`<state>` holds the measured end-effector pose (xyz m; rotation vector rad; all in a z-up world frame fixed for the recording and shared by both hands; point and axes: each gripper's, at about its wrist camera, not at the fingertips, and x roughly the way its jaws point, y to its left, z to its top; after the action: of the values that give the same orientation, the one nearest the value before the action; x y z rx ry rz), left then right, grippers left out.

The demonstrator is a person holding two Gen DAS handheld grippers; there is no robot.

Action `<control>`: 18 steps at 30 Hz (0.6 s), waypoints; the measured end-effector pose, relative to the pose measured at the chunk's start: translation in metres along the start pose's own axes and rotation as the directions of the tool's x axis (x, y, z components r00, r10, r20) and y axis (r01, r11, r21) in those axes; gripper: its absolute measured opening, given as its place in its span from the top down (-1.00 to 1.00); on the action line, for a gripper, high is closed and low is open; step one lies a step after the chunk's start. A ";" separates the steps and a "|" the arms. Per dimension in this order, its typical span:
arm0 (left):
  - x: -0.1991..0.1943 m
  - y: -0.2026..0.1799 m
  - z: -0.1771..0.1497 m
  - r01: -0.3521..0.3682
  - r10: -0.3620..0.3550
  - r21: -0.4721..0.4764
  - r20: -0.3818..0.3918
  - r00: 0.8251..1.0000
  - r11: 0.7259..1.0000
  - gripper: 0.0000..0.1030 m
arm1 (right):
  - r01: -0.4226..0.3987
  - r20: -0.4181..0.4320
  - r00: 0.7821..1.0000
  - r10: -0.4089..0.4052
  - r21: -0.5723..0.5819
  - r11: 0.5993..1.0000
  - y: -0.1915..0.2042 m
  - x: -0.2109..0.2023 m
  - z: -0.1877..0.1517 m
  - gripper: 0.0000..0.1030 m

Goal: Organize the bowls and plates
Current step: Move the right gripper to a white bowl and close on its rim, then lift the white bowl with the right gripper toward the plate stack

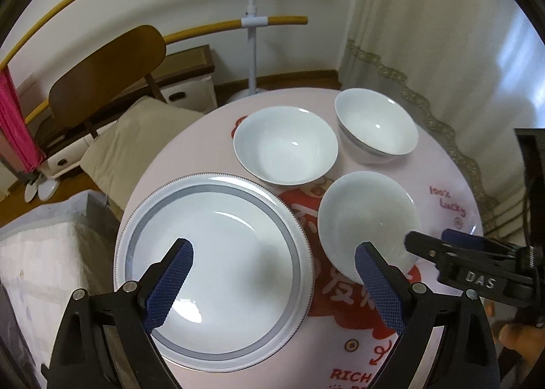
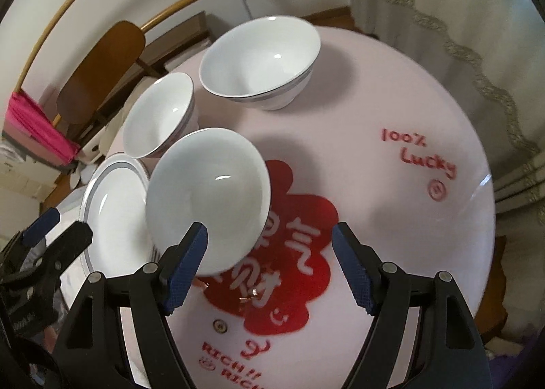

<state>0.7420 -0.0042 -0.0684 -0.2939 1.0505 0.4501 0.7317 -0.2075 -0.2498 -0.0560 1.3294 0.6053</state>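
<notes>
Three white glazed ceramic bowls and one plate sit on a round pale-pink table [image 1: 442, 164] printed with a red cloud-shaped patch and red lettering. The plate is a broad white ceramic plate with a grey ring and a finely beaded rim [image 1: 214, 263], lying flat at the table's left edge. The wide shallow white bowl [image 1: 285, 145] stands just behind it. To its right, at the far edge, is the deeper white bowl with a grey band below its lip [image 1: 376, 126]; these two stand close together, nearly touching. The third, a small plain white bowl [image 1: 368, 222], is nearest, over the red patch, just right of the plate.

The left gripper [image 1: 274, 283] hangs over the plate with its two blue cross-hatched pads spread wide, holding nothing. The right gripper [image 2: 269, 263] is likewise spread wide and empty; its left pad lies against the small bowl's near rim in the right wrist view, though whether it actually touches is hard to judge, as that bowl looks slightly blurred.

Beyond the table stand a brown wooden chair [image 1: 105, 72], a white pole stand with yellow curved rods [image 1: 253, 20] and a cream lace-trimmed curtain [image 1: 425, 31].
</notes>
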 end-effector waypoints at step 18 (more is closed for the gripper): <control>0.052 -0.061 0.025 -0.049 0.051 0.037 -0.056 0.997 0.998 -0.77 | -0.216 -0.121 0.968 0.219 0.037 0.976 -0.035 0.040 0.008 0.79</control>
<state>0.8130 -0.0345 -0.1013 -0.2500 1.1229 0.4699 0.7583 -0.2187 -0.2950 0.0737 1.4750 0.7826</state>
